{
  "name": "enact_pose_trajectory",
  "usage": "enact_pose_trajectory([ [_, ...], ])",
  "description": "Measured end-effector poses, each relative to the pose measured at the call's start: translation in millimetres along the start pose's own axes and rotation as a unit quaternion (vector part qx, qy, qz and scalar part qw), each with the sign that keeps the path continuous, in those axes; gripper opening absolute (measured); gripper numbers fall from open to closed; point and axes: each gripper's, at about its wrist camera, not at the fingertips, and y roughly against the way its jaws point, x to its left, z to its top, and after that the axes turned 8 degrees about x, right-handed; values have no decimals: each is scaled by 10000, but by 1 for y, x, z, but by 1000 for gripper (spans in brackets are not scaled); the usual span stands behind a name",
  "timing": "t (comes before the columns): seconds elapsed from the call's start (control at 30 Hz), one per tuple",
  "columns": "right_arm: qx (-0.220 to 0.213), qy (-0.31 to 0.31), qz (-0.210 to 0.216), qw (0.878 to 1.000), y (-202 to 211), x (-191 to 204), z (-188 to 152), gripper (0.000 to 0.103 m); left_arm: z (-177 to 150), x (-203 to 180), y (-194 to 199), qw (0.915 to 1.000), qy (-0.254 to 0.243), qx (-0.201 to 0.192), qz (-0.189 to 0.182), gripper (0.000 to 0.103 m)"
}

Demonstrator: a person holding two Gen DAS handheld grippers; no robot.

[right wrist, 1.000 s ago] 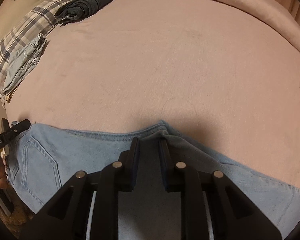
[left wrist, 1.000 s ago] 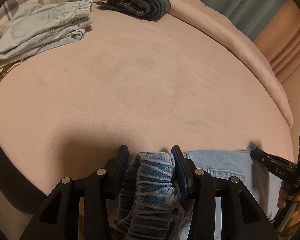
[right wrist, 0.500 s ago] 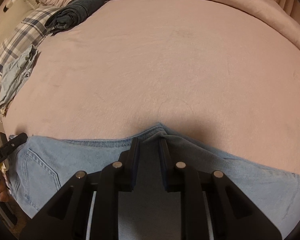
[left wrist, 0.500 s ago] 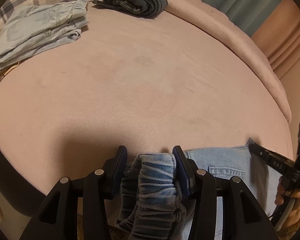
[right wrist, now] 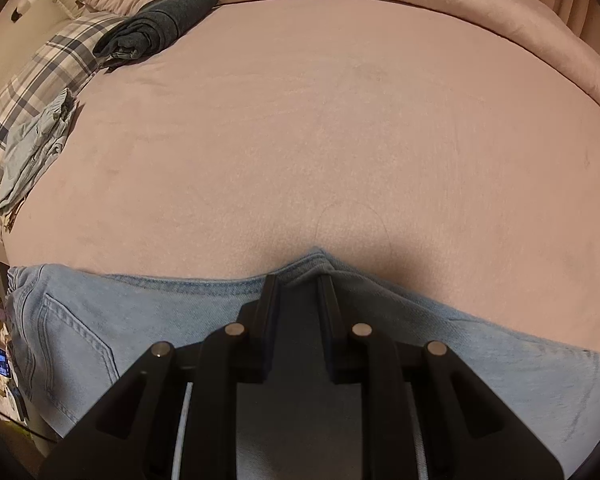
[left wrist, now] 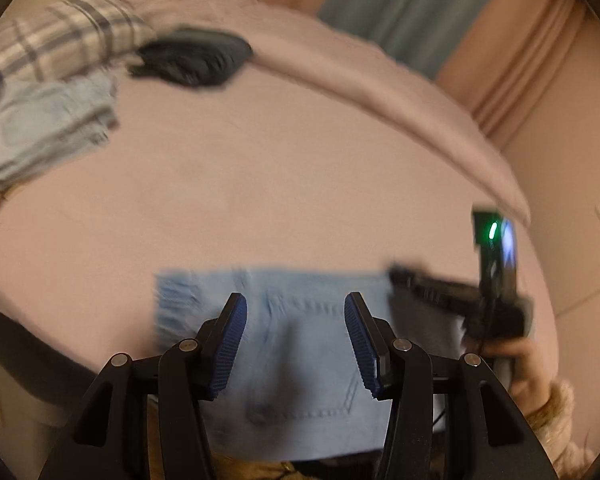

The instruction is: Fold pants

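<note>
Along the near edge of the pink bed (right wrist: 340,128) lie the light blue jeans (right wrist: 140,320), spread flat with a back pocket facing up and the waist end toward the left in the right wrist view. At the far hem of the jeans the right tool (right wrist: 298,280) has its two fingers drawn close together on a raised ridge of denim, pinching the fabric. Seen from the left wrist camera, the left tool (left wrist: 296,320) hangs above the pocket area of the jeans (left wrist: 300,360) with its blue ribbed pads (left wrist: 230,344) spread apart and nothing between them; this view is blurred. To its right a hand (left wrist: 520,368) grips the handle of the other tool. Farther back on the bed, near a plaid pillow (right wrist: 40,80), sit a folded dark garment (right wrist: 160,24) and a folded pale denim garment (right wrist: 36,148), well apart from the jeans. Pink and teal curtains (left wrist: 420,4) hang beyond the bed.
</note>
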Motion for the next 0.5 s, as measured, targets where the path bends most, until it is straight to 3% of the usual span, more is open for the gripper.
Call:
enact_pose_trajectory([
  [0.13, -34, -19, 44, 10000, 0, -1, -2, 19, -12, 1, -45, 9978, -22, 586, 311, 44],
  [0.27, -60, -11, 31, 10000, 0, -2, -3, 19, -17, 6, -57, 9953, -84, 699, 668, 31],
  [0.37, -80, -6, -19, 10000, 0, 0, -3, 19, -19, 15, -61, 9947, 139, 794, 635, 20],
  [0.5, -152, 20, -118, 9998, 1, 2, -4, 19, -21, 17, -60, 9948, 189, 769, 642, 19],
])
